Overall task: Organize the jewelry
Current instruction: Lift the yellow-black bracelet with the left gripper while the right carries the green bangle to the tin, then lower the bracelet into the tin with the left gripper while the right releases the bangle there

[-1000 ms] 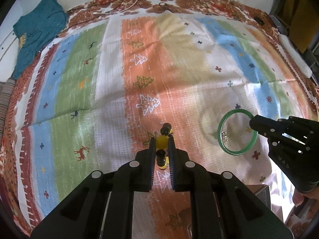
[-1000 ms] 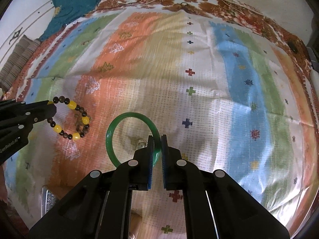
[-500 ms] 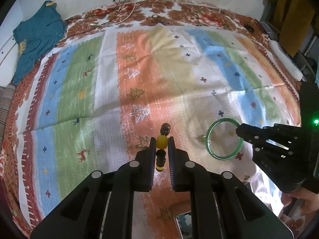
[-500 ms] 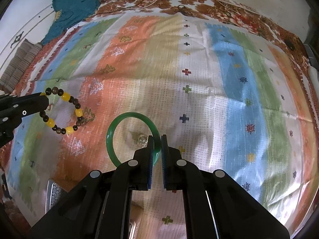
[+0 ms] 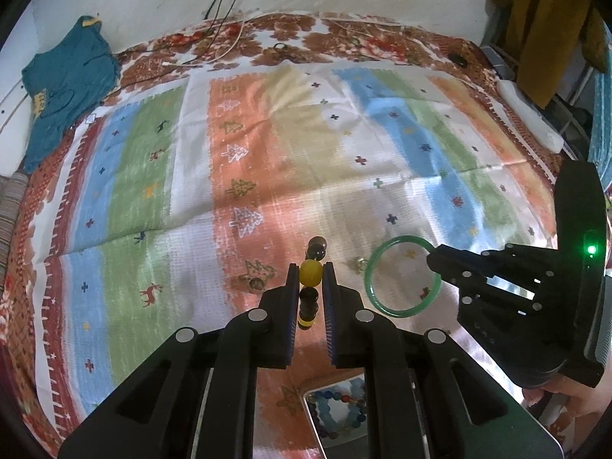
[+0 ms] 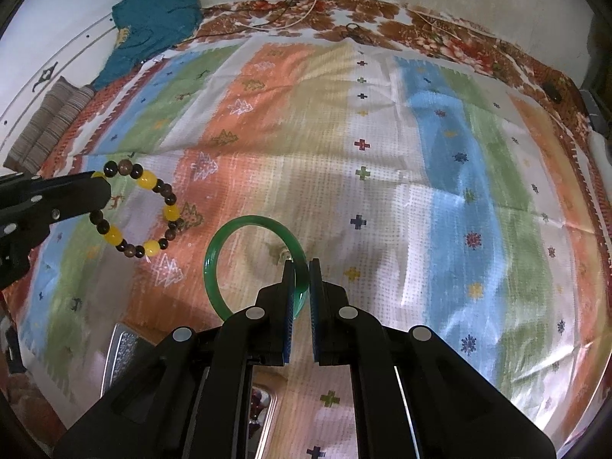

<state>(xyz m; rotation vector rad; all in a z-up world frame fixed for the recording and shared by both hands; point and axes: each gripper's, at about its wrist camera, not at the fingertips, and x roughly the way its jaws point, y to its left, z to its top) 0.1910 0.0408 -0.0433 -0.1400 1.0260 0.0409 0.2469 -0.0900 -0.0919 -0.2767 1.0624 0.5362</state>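
No readable writing or brand anywhere that I can make out. The left gripper (image 5: 310, 279) has its fingers clenched on a beaded bracelet (image 6: 139, 214), pinching a round glossy yellow bead, with dark brown beads strung above and below it. From the left wrist camera the loop shows edge-on, running straight away from the lens; from the right wrist camera it hangs off the tip as an open ring of alternating yellow and dark marbled beads, up in the air over the bed.

The right gripper (image 6: 302, 279) is clamped on a green bangle (image 6: 244, 225), smooth, translucent, jade-looking, a plain rigid circle. The fingers grip its right-hand rim and the ring sticks out to the left, its open face toward the camera.

Underneath is a woven striped blanket (image 5: 382, 145) in orange, green, blue and white, with little trees, deer and crosses. A metal tray (image 5: 317, 417) with colourful beads in it sits at the near edge, and a teal shirt (image 5: 65, 91) is crumpled at the far left corner.
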